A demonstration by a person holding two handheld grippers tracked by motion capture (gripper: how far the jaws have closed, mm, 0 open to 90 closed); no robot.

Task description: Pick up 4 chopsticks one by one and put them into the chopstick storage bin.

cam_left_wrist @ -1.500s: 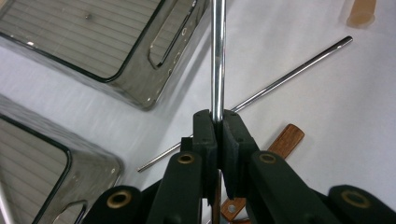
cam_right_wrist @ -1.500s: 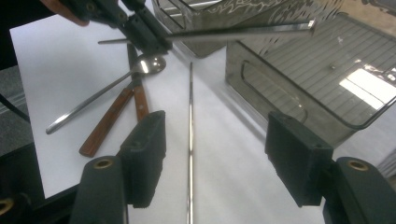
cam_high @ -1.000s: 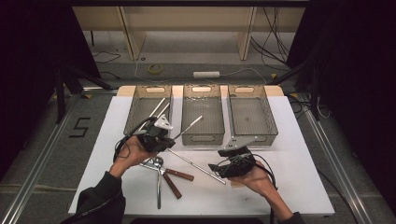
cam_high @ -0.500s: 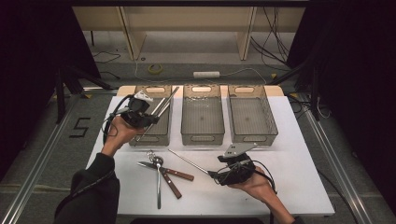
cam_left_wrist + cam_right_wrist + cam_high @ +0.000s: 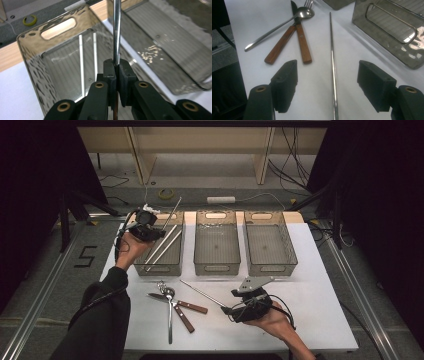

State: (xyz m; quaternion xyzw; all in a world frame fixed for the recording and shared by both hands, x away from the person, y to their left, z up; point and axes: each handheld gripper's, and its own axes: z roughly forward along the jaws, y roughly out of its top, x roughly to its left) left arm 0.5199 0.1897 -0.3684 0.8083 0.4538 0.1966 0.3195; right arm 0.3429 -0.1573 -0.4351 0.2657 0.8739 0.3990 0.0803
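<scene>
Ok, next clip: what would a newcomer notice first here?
Probably the left claw, shut on a metal rod above the left bin, where two more rods already lie. Next, the right claw, open around another rod lying on the white table, beside a spoon and wooden-handled cutlery.

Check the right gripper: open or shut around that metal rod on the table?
Open. The right gripper has its jaws spread wide on either side of the metal rod, which lies flat on the table untouched.

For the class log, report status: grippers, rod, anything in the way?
Left gripper shut on a metal rod over the left bin. Right gripper open, astride another rod on the table. Path clear; two rods already lie in that bin.
</scene>
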